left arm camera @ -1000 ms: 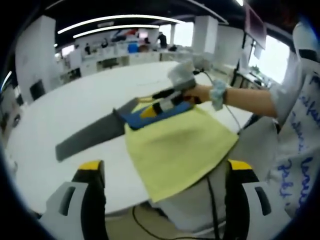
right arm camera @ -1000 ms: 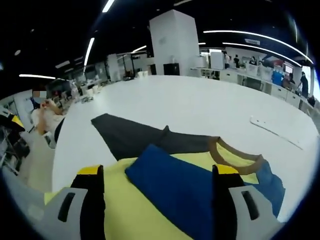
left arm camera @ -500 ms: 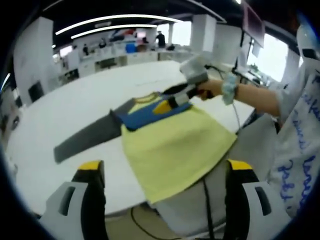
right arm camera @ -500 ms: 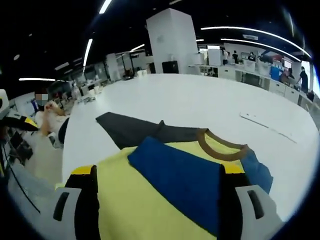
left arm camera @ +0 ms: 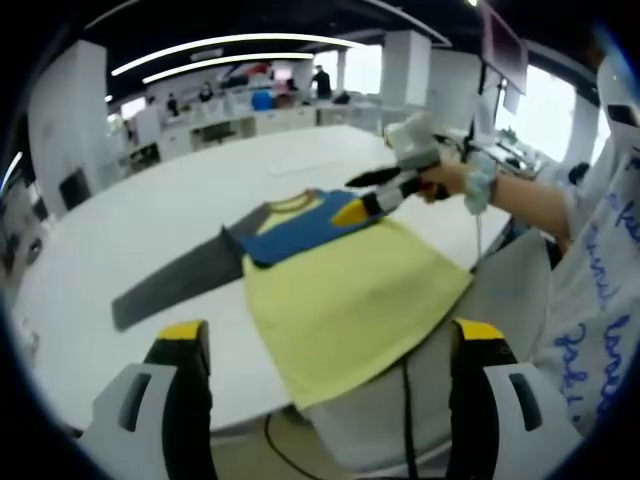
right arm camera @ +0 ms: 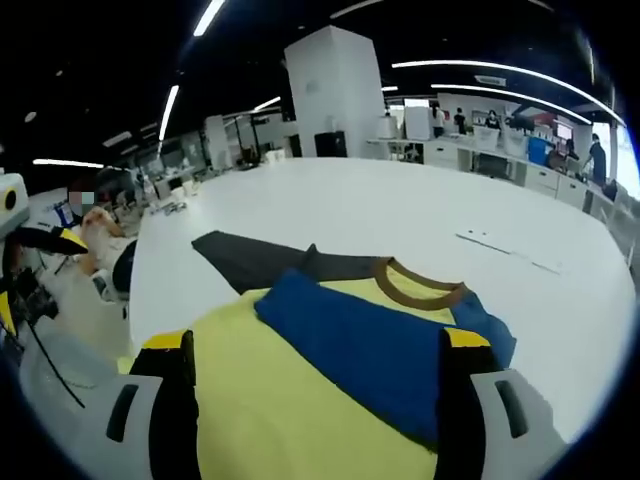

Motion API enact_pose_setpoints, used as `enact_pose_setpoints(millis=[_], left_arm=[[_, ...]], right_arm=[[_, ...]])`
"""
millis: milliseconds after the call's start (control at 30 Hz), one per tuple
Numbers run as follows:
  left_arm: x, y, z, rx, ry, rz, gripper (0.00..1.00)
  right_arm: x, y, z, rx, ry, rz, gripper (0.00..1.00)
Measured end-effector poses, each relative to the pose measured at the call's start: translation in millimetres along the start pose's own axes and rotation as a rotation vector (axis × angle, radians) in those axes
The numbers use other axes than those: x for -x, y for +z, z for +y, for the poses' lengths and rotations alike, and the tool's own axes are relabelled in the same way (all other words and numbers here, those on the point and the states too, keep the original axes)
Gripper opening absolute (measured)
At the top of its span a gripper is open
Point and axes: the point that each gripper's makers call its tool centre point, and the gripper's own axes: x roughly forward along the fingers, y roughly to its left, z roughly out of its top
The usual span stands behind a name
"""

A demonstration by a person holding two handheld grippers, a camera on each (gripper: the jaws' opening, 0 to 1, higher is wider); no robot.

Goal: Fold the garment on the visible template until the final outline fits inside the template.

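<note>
lifting away from the garment (left arm camera: 340, 280), the right gripper (left arm camera: 385, 195) is rising clear of the blue sleeve (right arm camera: 360, 340) it was pressing a second ago, jaws looking apart and empty (hard to be sure at that angle); the left gripper (left arm camera: 320, 385) is hovering wide open near the hem. the shirt is lying on the white table (left arm camera: 130, 230), one blue sleeve folded across the yellow body, the grey sleeve (left arm camera: 170, 285) lying spread to the side, so that fold is probably coming next

Both grippers (left arm camera: 320, 350) (right arm camera: 315, 360) seemingly gape empty, right one (left arm camera: 385, 195) held raised.
</note>
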Motion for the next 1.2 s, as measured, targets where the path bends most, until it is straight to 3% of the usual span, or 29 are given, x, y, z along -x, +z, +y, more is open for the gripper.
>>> enact_pose_setpoints(millis=[167,267,433,633,767,833,933,967,1200], left_arm=[[-0.1,-1.4,1.4,0.008,0.016,0.0,0.95],[-1.7,0.4,-0.6,0.006,0.02,-0.004,0.95],[-4.2,2.6,-4.5,0.005,0.023,-0.008,0.95],[-3.3,0.8,-6.1,0.006,0.039,0.002,0.94],[-2.1,1.6,-7.1,0.007,0.047,0.0,0.94],[-2.2,1.8,-8.1,0.003,0.049,0.004,0.94],[-2.2,0.3,-8.9,-0.01,0.05,0.018,0.95],[-2.3,0.4,-8.6,-0.01,0.051,0.018,0.95],[-2.7,3.4,-7.0,-0.018,0.046,0.018,0.95]], right_arm=[[24.9,-3.0,10.5,0.007,-0.008,-0.027,1.0],[40.7,-1.4,18.5,-0.036,0.003,-0.063,1.0],[57.0,0.1,12.0,0.021,-0.075,-0.096,0.95],[75.6,-1.2,18.7,0.01,-0.077,-0.115,0.94],[94.7,-1.7,15.6,0.086,-0.163,-0.113,0.88],[102.5,0.8,19.7,0.086,-0.16,-0.131,0.86],[114.4,-1.4,40.7,0.076,-0.097,-0.121,1.0],[117.8,-3.0,48.6,0.077,-0.069,-0.116,0.99],[141.2,-15.3,63.5,0.062,-0.054,-0.091,1.0]])
